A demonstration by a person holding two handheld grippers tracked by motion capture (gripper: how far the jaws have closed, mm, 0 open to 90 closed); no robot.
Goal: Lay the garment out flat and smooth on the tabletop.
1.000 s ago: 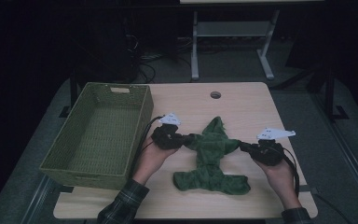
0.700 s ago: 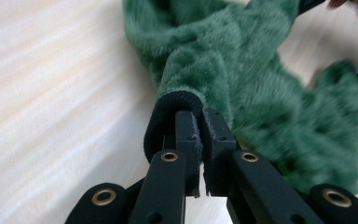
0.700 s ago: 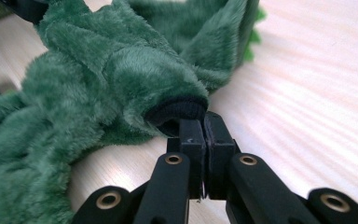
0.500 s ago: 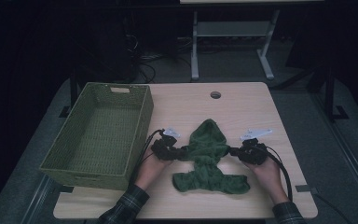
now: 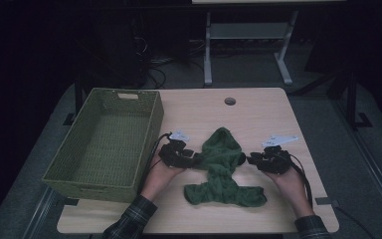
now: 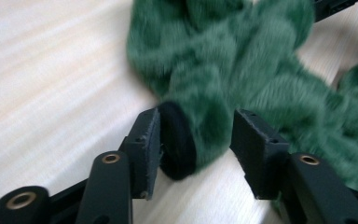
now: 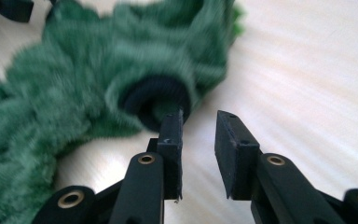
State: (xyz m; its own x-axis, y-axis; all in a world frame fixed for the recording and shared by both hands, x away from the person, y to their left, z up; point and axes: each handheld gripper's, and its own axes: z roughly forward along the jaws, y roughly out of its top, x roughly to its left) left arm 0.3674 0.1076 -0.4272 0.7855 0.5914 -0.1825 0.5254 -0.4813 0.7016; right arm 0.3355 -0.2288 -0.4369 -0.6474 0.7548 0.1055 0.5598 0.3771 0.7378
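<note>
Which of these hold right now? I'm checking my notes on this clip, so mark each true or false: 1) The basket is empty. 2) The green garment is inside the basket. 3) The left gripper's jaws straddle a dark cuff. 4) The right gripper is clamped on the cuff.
1) True: the basket holds nothing.
2) False: the green garment lies on the table, beside the basket.
3) True: the left gripper has a dark cuff between its open jaws.
4) False: the right gripper is open, its jaws just short of the other cuff.
</note>
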